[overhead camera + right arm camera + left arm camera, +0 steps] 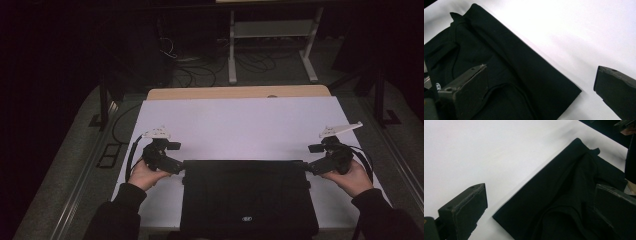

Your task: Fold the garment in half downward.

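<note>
A black folded garment [247, 197] lies flat at the near middle of the white table [240, 125], with a small white logo near its front edge. My left gripper [181, 170] sits at the garment's far left corner [506, 216], jaws wide apart, one over bare table and one over the cloth. My right gripper [304, 167] is at the far right corner [574, 92], also open and straddling the corner. Nothing is pinched between either pair of jaws. The garment [569, 195] shows soft folds, and a collar edge shows on the garment [486, 62].
The white sheet covers a wooden tabletop whose far edge [240, 92] shows behind it. Beyond, on a dark floor, stand a white metal frame [272, 40] and loose cables [195, 70]. A black stand [102, 100] is at the table's left.
</note>
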Available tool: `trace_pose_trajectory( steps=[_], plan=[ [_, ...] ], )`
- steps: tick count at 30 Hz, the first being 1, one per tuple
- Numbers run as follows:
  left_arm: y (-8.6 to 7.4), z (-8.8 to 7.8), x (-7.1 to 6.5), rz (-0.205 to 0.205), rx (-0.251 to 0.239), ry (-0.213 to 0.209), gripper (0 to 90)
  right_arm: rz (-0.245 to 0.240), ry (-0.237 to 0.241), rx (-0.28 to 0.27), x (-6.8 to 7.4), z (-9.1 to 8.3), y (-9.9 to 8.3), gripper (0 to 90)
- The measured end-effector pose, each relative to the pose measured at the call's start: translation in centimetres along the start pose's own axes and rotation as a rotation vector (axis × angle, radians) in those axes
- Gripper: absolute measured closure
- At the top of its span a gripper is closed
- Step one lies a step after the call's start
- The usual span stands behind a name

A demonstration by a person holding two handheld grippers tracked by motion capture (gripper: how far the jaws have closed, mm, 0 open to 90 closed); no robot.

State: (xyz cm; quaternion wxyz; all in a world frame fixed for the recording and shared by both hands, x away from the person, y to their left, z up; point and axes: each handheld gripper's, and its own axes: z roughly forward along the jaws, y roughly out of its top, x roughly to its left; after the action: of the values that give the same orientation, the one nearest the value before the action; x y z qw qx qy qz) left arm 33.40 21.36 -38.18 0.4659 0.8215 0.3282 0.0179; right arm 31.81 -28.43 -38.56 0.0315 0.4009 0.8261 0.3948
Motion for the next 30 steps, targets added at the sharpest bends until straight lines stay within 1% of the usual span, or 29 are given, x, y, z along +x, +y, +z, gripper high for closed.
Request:
trace_pose_trajectory(
  steps=[9,11,14,17,19,21,25,29,30],
  plan=[
    [-0.4,0.9,1.2,-0.019,0.037,0.026,0.0,0.002,-0.013,0.021,-0.7,0.6,-0.3,0.0],
    [-0.5,1.1,1.4,-0.018,0.046,0.030,0.0,0.000,-0.014,0.024,-0.8,0.7,-0.4,0.0],
    [-0.6,1.4,1.7,-0.010,0.052,0.037,0.0,-0.004,-0.022,0.033,-1.0,0.9,-0.6,0.0],
    [-0.8,1.7,2.0,-0.021,0.053,0.041,0.0,-0.005,-0.030,0.029,-1.2,1.0,-0.7,0.0],
    [-1.1,2.1,2.3,-0.021,0.070,0.054,0.0,-0.009,-0.033,0.027,-1.3,1.1,-0.9,0.0],
    [-1.5,2.6,2.6,-0.027,0.086,0.064,0.0,-0.002,-0.033,0.025,-1.6,1.2,-1.1,0.0],
    [-2.3,3.1,3.3,-0.046,0.088,0.060,0.0,0.012,-0.037,0.032,-2.2,1.4,-1.5,0.0],
    [-2.7,3.3,3.7,-0.050,0.092,0.069,0.0,0.022,-0.038,0.039,-2.9,1.8,-1.9,0.0],
    [-2.8,3.3,3.8,-0.052,0.084,0.070,0.0,0.024,-0.037,0.045,-3.0,1.9,-1.9,0.0]
  ],
)
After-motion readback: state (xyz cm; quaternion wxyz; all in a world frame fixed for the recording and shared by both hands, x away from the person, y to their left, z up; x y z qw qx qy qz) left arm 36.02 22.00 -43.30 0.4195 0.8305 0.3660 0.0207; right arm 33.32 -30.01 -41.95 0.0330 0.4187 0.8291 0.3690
